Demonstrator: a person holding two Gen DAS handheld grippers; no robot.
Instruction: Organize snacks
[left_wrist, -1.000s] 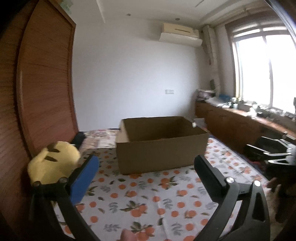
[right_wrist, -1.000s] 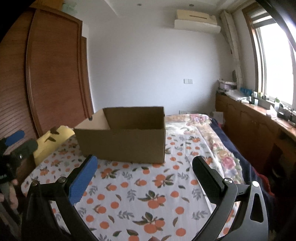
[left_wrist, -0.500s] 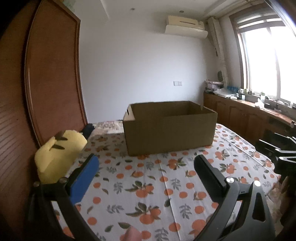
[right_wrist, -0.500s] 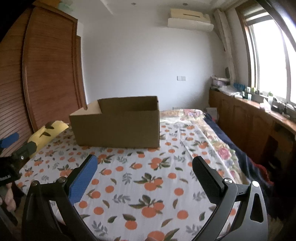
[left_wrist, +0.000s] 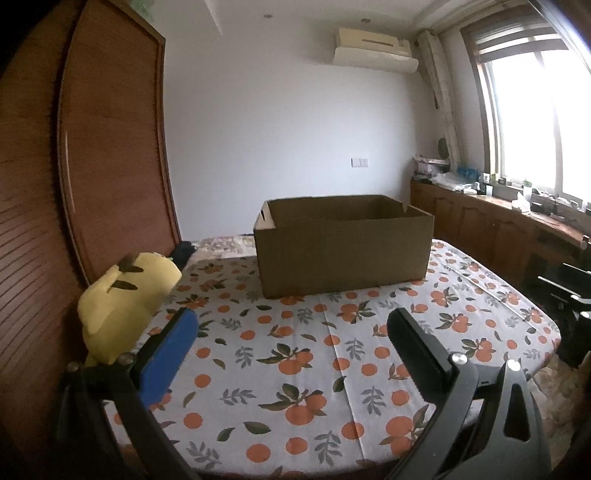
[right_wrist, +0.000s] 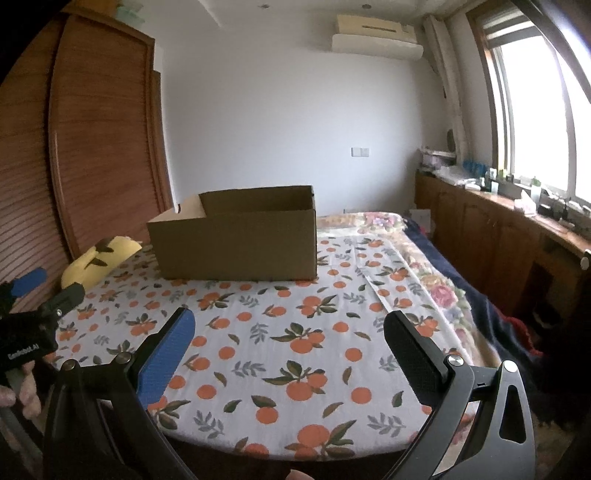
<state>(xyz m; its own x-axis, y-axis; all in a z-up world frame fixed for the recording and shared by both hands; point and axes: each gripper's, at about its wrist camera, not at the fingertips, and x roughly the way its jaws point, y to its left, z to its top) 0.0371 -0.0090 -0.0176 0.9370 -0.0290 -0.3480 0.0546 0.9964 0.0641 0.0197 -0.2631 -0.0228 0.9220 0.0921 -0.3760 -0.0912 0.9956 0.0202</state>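
An open brown cardboard box (left_wrist: 343, 243) stands on the far part of a bed covered with an orange-print cloth (left_wrist: 314, 354); it also shows in the right wrist view (right_wrist: 240, 236). No snacks are in view, and the inside of the box is hidden. My left gripper (left_wrist: 291, 332) is open and empty above the near edge of the cloth. My right gripper (right_wrist: 288, 332) is open and empty, also over the near edge. The left gripper shows at the left edge of the right wrist view (right_wrist: 40, 288).
A yellow plush toy (left_wrist: 125, 295) lies at the bed's left edge against the brown wooden wardrobe (left_wrist: 74, 206). A wooden cabinet counter with clutter (right_wrist: 517, 221) runs under the window on the right. A floral and dark blanket (right_wrist: 443, 280) lies right of the cloth.
Both grippers have pulled back and lowered; the box looks farther away and more of the cloth shows. Both stay open and empty.
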